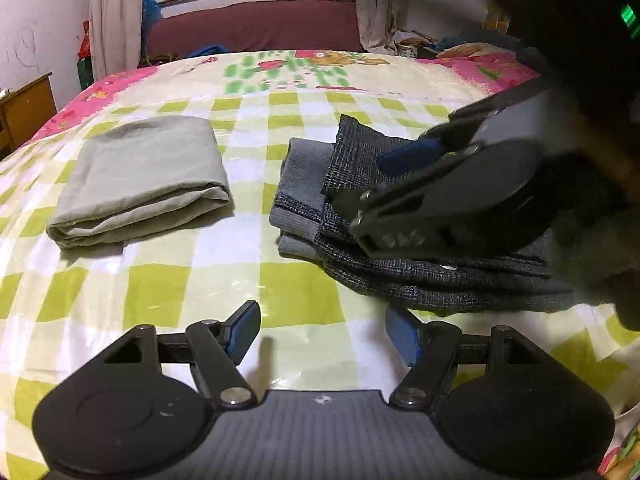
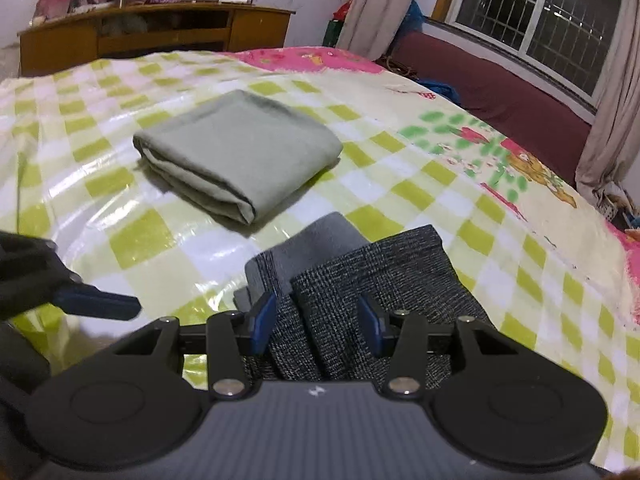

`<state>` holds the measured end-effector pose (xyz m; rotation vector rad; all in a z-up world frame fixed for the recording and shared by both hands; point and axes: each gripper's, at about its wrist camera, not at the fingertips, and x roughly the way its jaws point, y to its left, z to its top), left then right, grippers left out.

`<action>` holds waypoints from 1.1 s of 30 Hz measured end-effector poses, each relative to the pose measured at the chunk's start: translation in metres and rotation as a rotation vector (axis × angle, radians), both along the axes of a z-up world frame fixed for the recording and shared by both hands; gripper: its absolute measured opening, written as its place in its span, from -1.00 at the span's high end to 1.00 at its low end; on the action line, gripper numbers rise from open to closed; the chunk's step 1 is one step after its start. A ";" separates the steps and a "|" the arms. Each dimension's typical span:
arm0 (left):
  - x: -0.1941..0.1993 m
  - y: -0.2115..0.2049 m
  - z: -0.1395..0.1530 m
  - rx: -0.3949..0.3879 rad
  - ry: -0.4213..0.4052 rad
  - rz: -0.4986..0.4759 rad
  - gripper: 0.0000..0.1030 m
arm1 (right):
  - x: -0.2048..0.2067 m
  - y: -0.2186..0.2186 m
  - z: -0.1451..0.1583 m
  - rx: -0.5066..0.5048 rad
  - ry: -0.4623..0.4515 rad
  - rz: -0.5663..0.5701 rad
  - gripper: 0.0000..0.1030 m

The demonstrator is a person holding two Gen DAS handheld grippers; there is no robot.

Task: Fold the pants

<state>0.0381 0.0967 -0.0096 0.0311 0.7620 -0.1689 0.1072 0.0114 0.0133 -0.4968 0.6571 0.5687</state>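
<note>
One bed (image 2: 120, 208), checked plastic cover. Two folded garments on it, well apart: one dark grey pants (image 2: 380, 276), one pale green-grey garment (image 2: 240, 152) beside. Two grippers: right gripper (image 2: 316, 322) over the pants, jaws parted, no pinch seen; left gripper (image 1: 322, 336) spread wide, empty.

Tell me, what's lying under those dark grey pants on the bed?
Directly under the dark grey pants the checked bedcover shows on every side. A lighter grey band, probably the waistband, pokes out from between the folded layers. Anything flat beneath the pile is covered.
</note>
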 end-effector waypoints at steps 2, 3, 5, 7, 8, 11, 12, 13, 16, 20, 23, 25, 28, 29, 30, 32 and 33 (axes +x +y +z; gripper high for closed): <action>0.002 0.001 -0.001 -0.004 0.012 0.001 -0.60 | 0.002 0.003 -0.006 -0.015 0.030 0.010 0.12; 0.003 0.002 -0.002 -0.008 0.015 0.003 -0.60 | 0.001 0.005 -0.009 -0.031 0.021 0.018 0.12; 0.005 0.003 -0.002 -0.017 0.021 0.006 -0.60 | -0.001 0.008 -0.012 -0.051 -0.008 0.016 0.20; 0.006 0.004 -0.003 -0.024 0.030 0.006 -0.60 | 0.003 0.006 -0.011 -0.014 0.007 -0.013 0.42; 0.006 0.004 -0.003 -0.026 0.032 0.006 -0.60 | 0.006 0.003 -0.009 0.006 0.017 -0.030 0.51; 0.007 0.004 -0.004 -0.030 0.035 0.002 -0.60 | 0.013 -0.007 -0.004 0.059 0.053 -0.068 0.68; 0.008 0.004 -0.004 -0.032 0.036 0.001 -0.60 | 0.015 -0.010 -0.003 0.065 0.061 -0.080 0.76; 0.008 0.004 -0.004 -0.034 0.036 0.001 -0.60 | 0.016 -0.012 -0.003 0.066 0.064 -0.087 0.91; 0.008 0.006 -0.005 -0.040 0.036 0.004 -0.60 | 0.013 -0.013 -0.001 0.073 0.064 -0.081 0.96; 0.008 0.007 -0.004 -0.048 0.035 0.008 -0.60 | 0.003 -0.013 0.007 0.092 0.071 -0.042 0.99; 0.007 0.008 -0.004 -0.053 0.034 0.007 -0.60 | -0.010 -0.009 0.015 0.097 0.057 0.004 0.99; 0.007 0.008 -0.004 -0.053 0.033 0.006 -0.60 | -0.010 -0.007 0.014 0.065 0.017 0.009 0.98; 0.008 0.008 -0.005 -0.056 0.042 0.010 -0.60 | 0.002 -0.004 0.005 0.013 0.026 0.003 0.85; 0.009 0.009 -0.004 -0.058 0.040 0.011 -0.60 | 0.003 -0.003 0.001 -0.007 0.028 0.015 0.74; 0.009 0.009 -0.005 -0.060 0.041 0.012 -0.60 | 0.001 -0.001 -0.003 -0.036 0.012 0.028 0.67; 0.010 0.010 -0.005 -0.064 0.047 0.013 -0.60 | -0.006 0.003 -0.012 -0.087 -0.008 0.056 0.47; 0.010 0.010 -0.006 -0.068 0.050 0.013 -0.60 | -0.008 0.004 -0.016 -0.099 -0.014 0.060 0.45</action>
